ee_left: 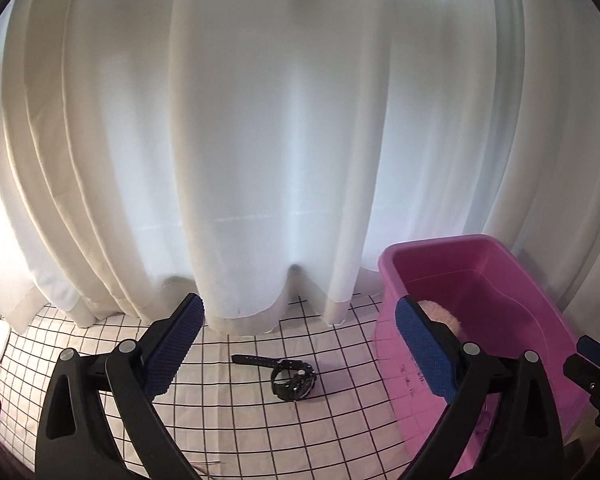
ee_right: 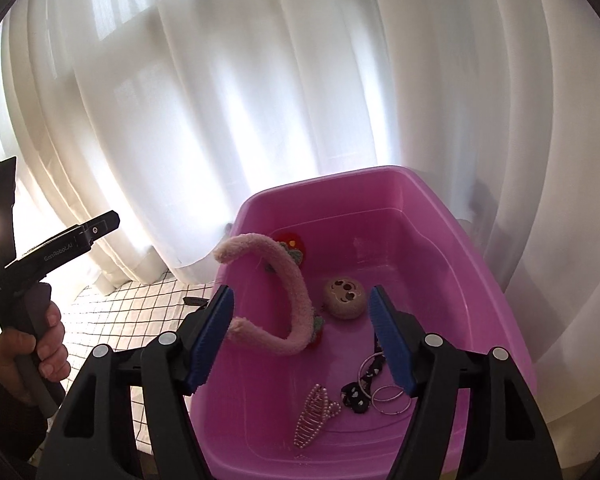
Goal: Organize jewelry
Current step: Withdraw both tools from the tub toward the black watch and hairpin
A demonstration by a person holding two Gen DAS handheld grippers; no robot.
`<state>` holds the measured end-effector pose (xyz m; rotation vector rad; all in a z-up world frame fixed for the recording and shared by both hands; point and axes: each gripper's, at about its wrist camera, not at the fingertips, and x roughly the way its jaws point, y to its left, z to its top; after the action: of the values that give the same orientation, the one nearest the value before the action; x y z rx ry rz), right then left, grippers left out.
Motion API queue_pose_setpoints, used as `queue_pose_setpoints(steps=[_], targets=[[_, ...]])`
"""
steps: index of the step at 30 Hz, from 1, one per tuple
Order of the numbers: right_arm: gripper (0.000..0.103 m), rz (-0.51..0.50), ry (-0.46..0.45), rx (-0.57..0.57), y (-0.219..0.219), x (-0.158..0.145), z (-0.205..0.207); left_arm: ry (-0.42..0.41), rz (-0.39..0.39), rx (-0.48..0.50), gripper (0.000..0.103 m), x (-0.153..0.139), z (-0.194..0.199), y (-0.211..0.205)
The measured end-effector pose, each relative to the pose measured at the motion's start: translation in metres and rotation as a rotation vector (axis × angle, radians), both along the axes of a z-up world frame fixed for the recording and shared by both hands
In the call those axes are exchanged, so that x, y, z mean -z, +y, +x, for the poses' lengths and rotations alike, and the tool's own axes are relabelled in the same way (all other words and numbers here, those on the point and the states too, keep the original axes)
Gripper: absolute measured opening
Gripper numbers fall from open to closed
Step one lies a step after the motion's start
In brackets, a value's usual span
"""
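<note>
Honestly, risks from here:
left gripper (ee_left: pixel 296 344): released, nothing held.
right gripper (ee_right: pixel 302 336): released over the pink tub (ee_right: pixel 476 264).
watch (ee_left: pixel 290 376): on the checked cloth (ee_left: pixel 340 420), left of the tub; your pads could skid off its strap.
headband (ee_right: pixel 276 300): leaning on the near-left rim; you could knock it out.

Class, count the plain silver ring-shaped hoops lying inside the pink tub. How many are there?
2 silver hoops: one on the tub floor near the right hand-held gripper, the other just beyond it, overlapping a black patterned accessory. Others may hide behind the finger.
</note>
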<state>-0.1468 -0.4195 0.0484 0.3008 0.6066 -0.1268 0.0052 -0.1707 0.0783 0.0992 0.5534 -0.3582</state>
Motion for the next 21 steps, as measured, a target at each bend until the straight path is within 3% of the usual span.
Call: queue_pose_setpoints(steps=[6,11,21], targets=[[0.067,-0.004,0.011,-0.147,0.050,-0.002,0.028,0.034,0.027,-0.156,0.096,0.014,0.015,0.082],[0.070,-0.001,0.036,-0.262,0.098,0.003,0.053,0.079,0.087,-0.233,0.096,0.045,0.020,0.129],[0.070,-0.003,0.197,-0.379,0.171,0.048,0.114,0.294,0.067,-0.294,0.096,0.116,0.022,0.182]])
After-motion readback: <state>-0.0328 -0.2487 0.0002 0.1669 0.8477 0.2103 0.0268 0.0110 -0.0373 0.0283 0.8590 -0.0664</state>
